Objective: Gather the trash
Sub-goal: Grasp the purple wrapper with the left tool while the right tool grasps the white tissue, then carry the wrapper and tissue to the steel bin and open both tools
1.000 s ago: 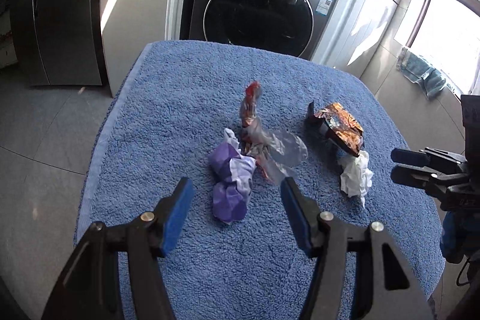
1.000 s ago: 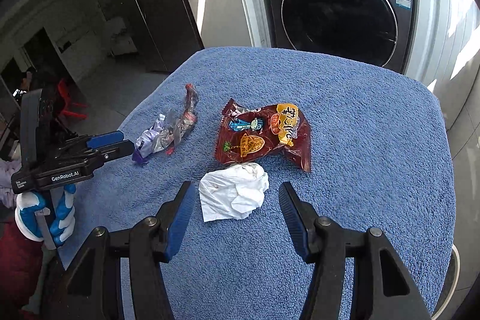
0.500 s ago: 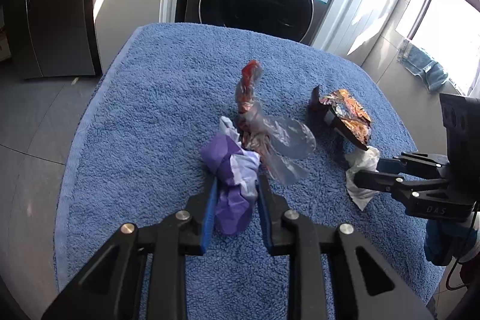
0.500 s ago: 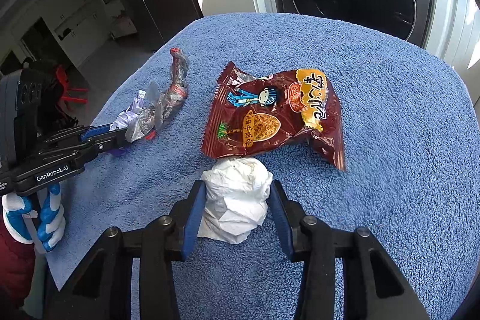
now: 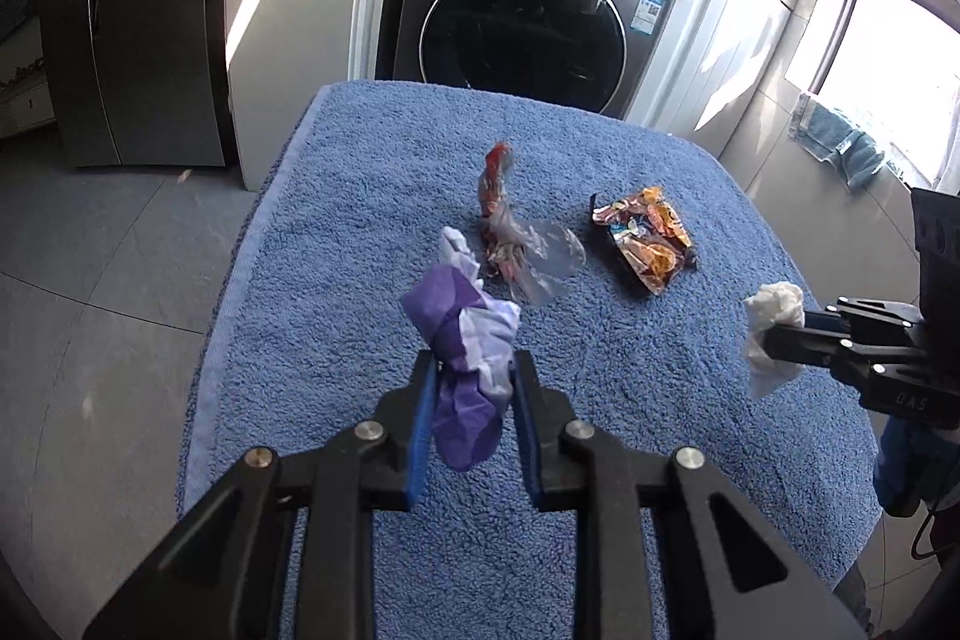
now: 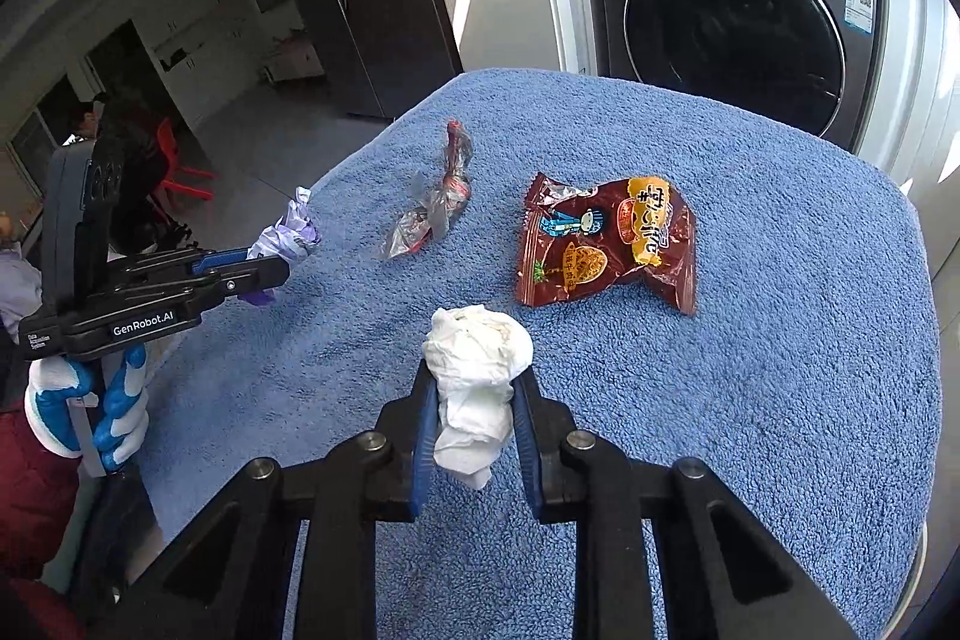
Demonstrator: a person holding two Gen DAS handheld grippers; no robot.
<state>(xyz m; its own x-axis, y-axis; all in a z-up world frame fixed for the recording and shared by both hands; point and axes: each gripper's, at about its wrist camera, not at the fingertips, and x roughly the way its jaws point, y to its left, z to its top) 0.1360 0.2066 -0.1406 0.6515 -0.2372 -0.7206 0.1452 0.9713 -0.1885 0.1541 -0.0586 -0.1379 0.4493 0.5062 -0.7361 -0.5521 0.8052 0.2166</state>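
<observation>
Finds the left gripper (image 5: 471,388) narrowed to a slim gap and clamped on the crumpled purple-and-white paper wad (image 5: 462,340), pads pressing both flanks. Records a change against a second ago: then spread wide over the wad on the blue terry towel (image 5: 660,370), now pinched shut on it and raised, with the wad hanging in the jaws clear of the pile. Finds the right gripper (image 6: 474,400) likewise narrowed, jaws closing at this moment, with the crumpled white tissue ball (image 6: 477,364) squeezed between the pads and lifted off the cloth (open around it and not touching a second ago). Confirms each grip from the opposite wrist view. Notes a blue-and-white gloved hand (image 6: 90,400) on the left tool's handle. Notes two pieces left on the towel: the twisted clear plastic wrapper with red print (image 5: 522,250) near the middle and the flat brown foil snack bag (image 6: 606,244) just beyond the tissue, both well apart from either tool. Judges two of four pieces secured and the pick-up step complete for this pair. Sees no bin or bag in either view, so cannot state the drop point. Flags the loose tissue tail below the right pads as a possible slip risk in transit.
</observation>
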